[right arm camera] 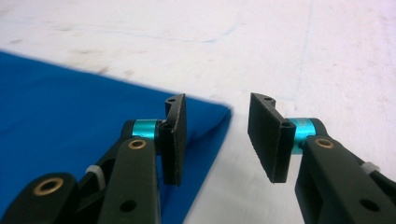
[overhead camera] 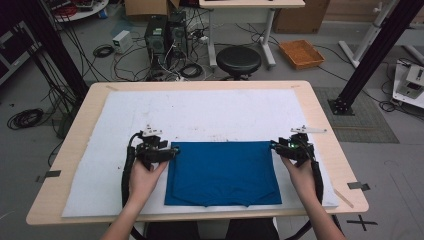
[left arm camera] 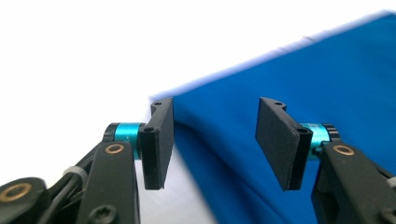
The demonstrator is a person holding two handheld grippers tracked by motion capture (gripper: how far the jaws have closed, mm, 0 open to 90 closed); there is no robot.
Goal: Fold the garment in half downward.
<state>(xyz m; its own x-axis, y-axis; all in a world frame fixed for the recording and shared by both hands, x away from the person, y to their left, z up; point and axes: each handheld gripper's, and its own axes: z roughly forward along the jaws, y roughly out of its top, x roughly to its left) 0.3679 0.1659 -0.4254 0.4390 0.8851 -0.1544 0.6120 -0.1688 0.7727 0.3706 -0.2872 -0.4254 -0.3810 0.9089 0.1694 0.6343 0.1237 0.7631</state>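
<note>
The folded blue cloth (overhead camera: 222, 172) lies flat on the white surface (overhead camera: 200, 112) with its long axis running between the two hands, the left gripper (overhead camera: 172, 151) and right gripper (overhead camera: 274, 146) each at a far corner, jaws apart and clamping nothing.

A plain deep-blue cloth (left arm camera: 303, 93) lies between the black jaws, on a white mat (right arm camera: 303, 46) flecked with faint brown smudges; teal collars sit behind each jaw.

Setting: robotics lab. Evidence: two desktop computer towers (overhead camera: 166, 36) on the floor amid loose cables (overhead camera: 105, 50), black aluminium framing (overhead camera: 372, 52), round stool (overhead camera: 238, 60), white-padded work surface (overhead camera: 200, 112).
</note>
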